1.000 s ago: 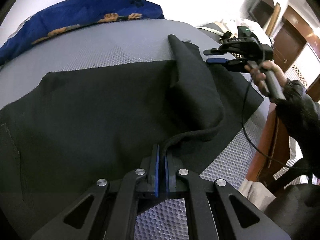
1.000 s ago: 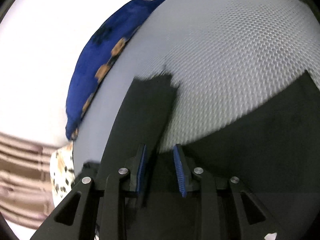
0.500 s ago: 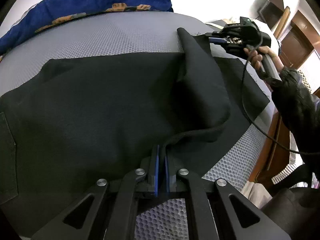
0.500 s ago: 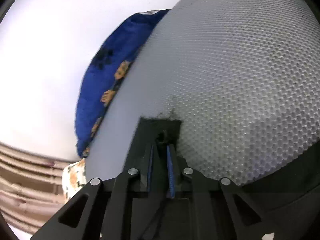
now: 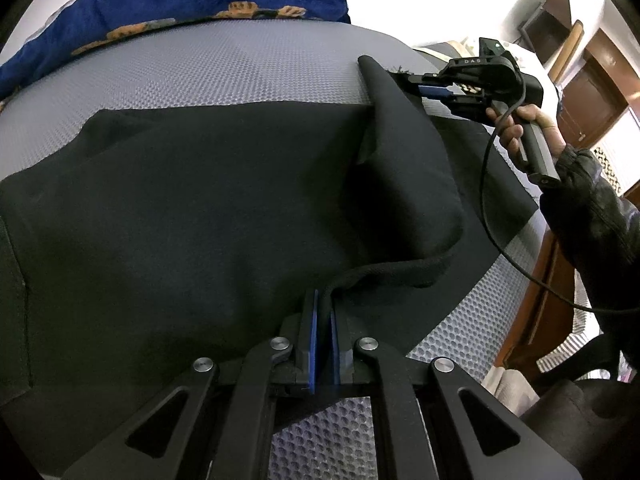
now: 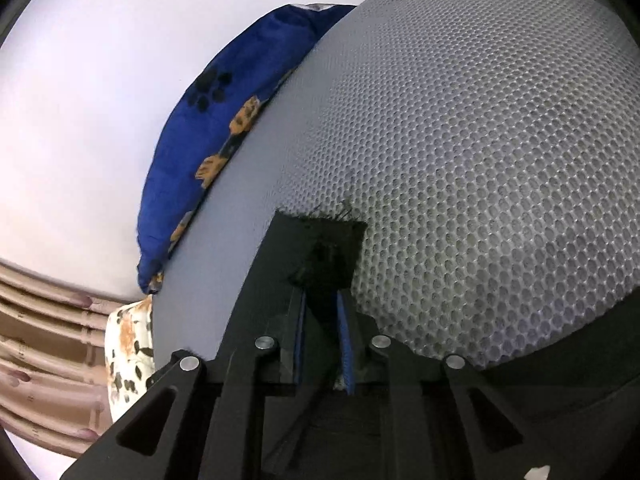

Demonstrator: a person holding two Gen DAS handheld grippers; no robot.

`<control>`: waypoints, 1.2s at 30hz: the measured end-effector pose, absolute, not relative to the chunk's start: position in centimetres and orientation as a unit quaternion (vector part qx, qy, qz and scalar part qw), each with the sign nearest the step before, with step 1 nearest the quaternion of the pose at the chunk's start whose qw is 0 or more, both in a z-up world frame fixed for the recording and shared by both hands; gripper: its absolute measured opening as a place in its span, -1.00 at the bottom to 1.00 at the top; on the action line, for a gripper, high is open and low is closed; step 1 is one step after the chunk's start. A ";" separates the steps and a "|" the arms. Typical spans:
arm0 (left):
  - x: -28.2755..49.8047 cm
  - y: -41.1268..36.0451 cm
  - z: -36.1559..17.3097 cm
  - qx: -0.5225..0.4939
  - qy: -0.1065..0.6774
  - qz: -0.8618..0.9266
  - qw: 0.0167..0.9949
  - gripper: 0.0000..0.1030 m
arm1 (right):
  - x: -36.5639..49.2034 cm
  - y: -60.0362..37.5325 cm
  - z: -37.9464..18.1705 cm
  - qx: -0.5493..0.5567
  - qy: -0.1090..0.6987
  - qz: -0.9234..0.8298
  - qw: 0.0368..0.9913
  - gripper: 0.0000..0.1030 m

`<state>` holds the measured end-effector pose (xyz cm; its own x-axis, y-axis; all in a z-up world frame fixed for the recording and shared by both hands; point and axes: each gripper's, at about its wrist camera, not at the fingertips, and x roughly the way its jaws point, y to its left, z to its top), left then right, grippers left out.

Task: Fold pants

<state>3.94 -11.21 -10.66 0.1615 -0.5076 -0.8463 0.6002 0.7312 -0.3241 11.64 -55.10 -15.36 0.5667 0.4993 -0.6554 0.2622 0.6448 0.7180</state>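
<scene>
From the left wrist we see our left gripper (image 5: 323, 312) clenched on the black pants' (image 5: 192, 208) corded hem, cloth spreading beyond the jaws over the grey mesh bed (image 5: 224, 68). From the right wrist, our right gripper (image 6: 323, 308) grips a frayed pant edge, its jaws opening slightly.

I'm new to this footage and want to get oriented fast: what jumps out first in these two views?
The black pants spread across the grey honeycomb-textured mattress dominate the left view. Each tool pinches an end of the lifted fold: the left tool grips the thick hem near the camera, while the right tool, held in a hand, grips the far frayed corner, its jaws opening slightly. A blue paw-print pillow lies along the mattress's far edge.
</scene>
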 end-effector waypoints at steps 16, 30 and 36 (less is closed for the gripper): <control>3.7 -11.2 -10.8 0.035 0.534 -0.367 0.761 -0.87 | 14.6 -54.0 -15.2 0.383 0.482 0.062 0.786 -0.56; 2.9 -11.1 -11.0 0.034 0.520 -0.372 0.768 -0.90 | 16.3 -51.4 -12.0 0.310 0.502 0.031 0.807 -0.90; 2.6 -10.8 -10.8 0.024 0.515 -0.377 0.769 -0.90 | 18.4 -49.2 -7.8 0.321 0.496 0.039 0.806 -0.91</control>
